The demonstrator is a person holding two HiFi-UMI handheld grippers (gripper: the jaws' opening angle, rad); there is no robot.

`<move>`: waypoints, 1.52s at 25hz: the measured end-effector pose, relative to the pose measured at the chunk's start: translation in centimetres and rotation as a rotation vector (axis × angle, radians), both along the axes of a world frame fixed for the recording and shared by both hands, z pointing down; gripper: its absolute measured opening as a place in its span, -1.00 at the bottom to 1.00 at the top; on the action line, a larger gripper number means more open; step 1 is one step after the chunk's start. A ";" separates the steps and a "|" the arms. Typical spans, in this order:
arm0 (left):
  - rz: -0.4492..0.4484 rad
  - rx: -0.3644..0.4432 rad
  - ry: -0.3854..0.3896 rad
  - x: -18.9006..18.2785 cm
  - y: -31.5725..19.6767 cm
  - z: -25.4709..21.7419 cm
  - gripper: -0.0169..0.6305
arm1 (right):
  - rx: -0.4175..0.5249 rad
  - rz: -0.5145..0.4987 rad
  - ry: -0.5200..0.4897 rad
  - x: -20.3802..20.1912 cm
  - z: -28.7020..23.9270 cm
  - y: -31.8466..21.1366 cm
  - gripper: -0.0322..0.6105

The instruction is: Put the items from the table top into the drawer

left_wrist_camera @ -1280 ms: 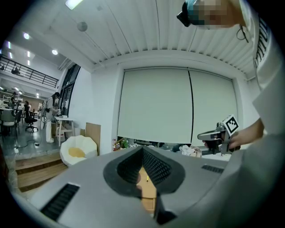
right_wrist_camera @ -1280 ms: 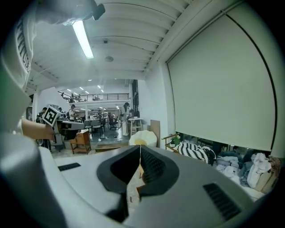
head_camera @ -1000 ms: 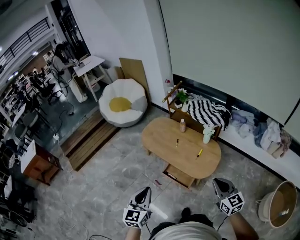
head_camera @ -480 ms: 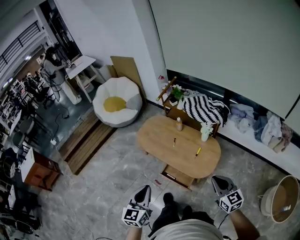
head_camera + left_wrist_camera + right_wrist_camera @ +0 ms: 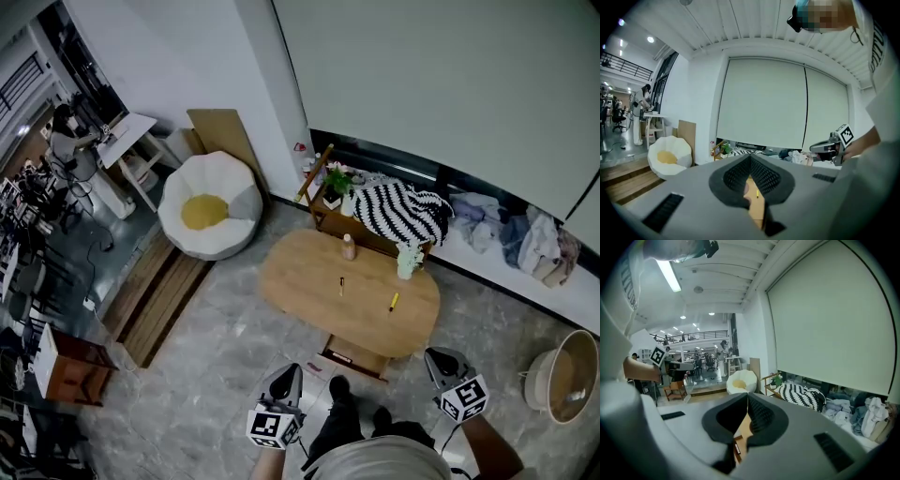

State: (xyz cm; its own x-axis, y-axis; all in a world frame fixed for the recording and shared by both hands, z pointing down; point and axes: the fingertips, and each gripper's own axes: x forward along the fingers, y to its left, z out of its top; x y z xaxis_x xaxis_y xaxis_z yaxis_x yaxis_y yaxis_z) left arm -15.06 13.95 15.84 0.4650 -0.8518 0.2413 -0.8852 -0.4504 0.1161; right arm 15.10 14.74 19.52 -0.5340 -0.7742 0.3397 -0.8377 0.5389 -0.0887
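Wood, light-toned: low oval table (image 5: 309, 281), centre of a grey stone floor.

- Brown bottle (image 5: 349, 247), upright, far edge of the table top.
- Pale vase with greenery (image 5: 406, 262), upright, far right of the table top.
- Small dark stick-shaped item (image 5: 341, 286), lying near the middle; too small to identify.
- Yellow pen (image 5: 394, 302), lying right of the dark item, well apart from it.
- Drawer (image 5: 361, 359), pulled out under the near side of the table; a small flat object lies at its left end, kind unclear.
- Left gripper (image 5: 289, 373), near side of the scene, left of the drawer, clear of the table; fingers pressed together, nothing between them.
- Right gripper (image 5: 434, 360), near side, right of the drawer, clear of the table; fingers likewise together and empty.
- White beanbag seat with yellow centre (image 5: 208, 206), far left of the table.
- Wooden rack with a potted plant (image 5: 335, 181), against the far wall.
- Black-and-white striped blanket (image 5: 403, 212), just right of the rack.
- Round woven basket (image 5: 562, 380), on the floor at the right.

All four table-top items are on the table, none in the drawer.
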 end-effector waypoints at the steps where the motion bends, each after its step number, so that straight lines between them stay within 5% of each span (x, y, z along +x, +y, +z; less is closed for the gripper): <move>1: 0.010 0.001 0.008 -0.3 -1.0 0.2 -0.89 | -0.006 0.009 0.004 -0.3 0.2 -0.6 -0.84; 24: 0.302 -0.139 -0.083 -0.6 -18.3 13.0 -0.89 | -0.173 0.170 0.044 -7.2 8.0 -9.1 -0.84; 33: 0.276 -0.202 -0.009 3.3 -21.4 18.8 -0.88 | -0.214 0.123 0.073 -4.8 12.7 -11.3 -0.84; 38: 0.228 -0.234 -0.031 5.3 -24.4 22.5 -0.88 | -0.249 0.094 0.044 -2.6 16.4 -14.1 -0.84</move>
